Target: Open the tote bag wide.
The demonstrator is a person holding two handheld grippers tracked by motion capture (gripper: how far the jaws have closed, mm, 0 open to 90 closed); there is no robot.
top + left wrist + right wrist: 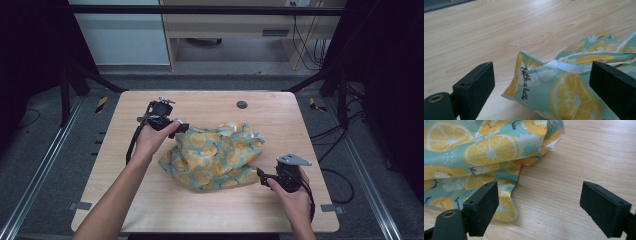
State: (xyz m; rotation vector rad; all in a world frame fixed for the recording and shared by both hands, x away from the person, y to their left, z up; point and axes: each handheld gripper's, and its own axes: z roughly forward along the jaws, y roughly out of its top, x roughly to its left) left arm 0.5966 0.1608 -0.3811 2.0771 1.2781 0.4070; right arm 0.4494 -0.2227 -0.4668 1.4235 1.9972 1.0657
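Note:
A crumpled teal cloth (215, 156) printed with yellow lemon slices lies in a heap on the wooden table (150, 200). My left gripper (181, 126) is at the cloth's upper left corner. In the left gripper view that corner of the cloth (536, 82) sits between the wide-apart jaws of my left gripper (544, 87), untouched. My right gripper (261, 175) is at the cloth's lower right edge. In the right gripper view my right gripper (540, 210) is open over bare wood, with the cloth's edge (506, 202) beside the left jaw.
A round dark grommet (242, 104) sits in the table top near the far edge. Metal frame rails (35, 170) run along both sides of the table. Cables (340, 175) trail on the floor at the right. Bare wood surrounds the cloth.

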